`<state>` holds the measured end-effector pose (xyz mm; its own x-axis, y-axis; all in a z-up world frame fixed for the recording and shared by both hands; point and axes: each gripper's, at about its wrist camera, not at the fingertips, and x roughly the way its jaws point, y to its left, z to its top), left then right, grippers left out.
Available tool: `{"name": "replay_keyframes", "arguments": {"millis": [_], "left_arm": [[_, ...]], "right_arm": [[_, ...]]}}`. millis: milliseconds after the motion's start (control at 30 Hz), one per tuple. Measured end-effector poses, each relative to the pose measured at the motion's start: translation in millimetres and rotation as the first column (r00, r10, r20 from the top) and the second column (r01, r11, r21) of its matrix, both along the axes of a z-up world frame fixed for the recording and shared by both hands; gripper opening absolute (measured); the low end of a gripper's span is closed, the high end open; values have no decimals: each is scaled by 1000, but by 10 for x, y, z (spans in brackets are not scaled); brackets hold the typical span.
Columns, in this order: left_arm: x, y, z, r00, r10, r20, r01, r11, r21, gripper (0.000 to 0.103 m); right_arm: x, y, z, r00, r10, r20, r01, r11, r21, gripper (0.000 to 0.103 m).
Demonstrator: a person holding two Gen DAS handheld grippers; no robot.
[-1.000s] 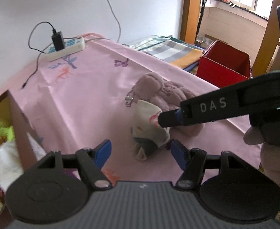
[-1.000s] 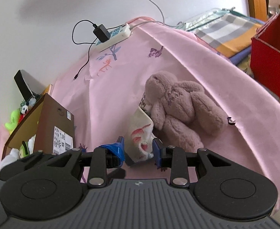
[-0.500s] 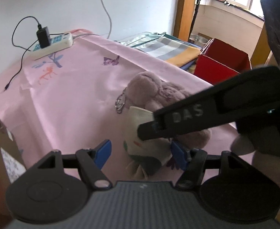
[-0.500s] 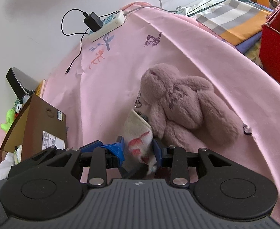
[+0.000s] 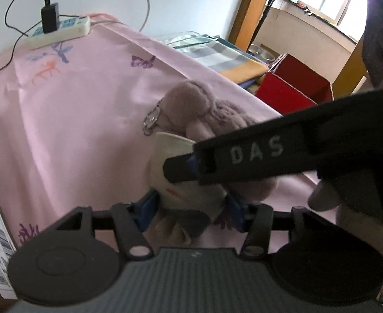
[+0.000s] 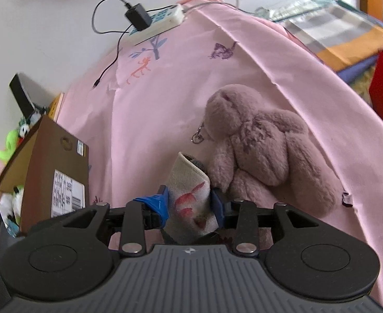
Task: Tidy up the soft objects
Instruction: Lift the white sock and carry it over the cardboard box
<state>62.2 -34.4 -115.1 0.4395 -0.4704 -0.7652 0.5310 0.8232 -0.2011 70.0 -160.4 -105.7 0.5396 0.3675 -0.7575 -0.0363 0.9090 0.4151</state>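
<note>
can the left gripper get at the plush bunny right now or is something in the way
Probably not directly. The cream sock sits between the left gripper's jaws, and the right gripper, shut on that sock, crosses in front of the plush bunny. Both lie between the left gripper and the bunny.

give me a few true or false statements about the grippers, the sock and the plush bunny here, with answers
1. The right hand-held gripper is shut on the cream patterned sock. True.
2. The mauve plush bunny sits inside the brown cardboard box. False: it lies on the pink printed tablecloth, right of the box.
3. The left hand-held gripper has a finger on each side of the sock. True.
4. A black charger is plugged into the white power strip. True.
5. The sock lies apart from the bunny. False: its top rests against the bunny.
</note>
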Motion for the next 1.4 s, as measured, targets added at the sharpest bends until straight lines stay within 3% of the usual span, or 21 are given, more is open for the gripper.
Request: {"name": "replay_keyframes", "arguments": {"millis": [233,667,933,1400], "left_arm": [[-50,23,32,1000,4,-7,-4,1000,7,51],[-280,251,190,997,76,-27,-72,992,107,47],[-505,378,315,994,108,-2,-106,985,135,47],[-882,678,647,984,158,85,-167,980,108,47]], "right_arm": [[-46,32,27,1000,26,8,-26,1000,-9,18],[-304,357,100,992,123,-4,-123,992,6,18],[-460,474,179,990,141,-7,-141,989,42,18],[-773,763,485,979,188,82,-191,981,32,18]]}}
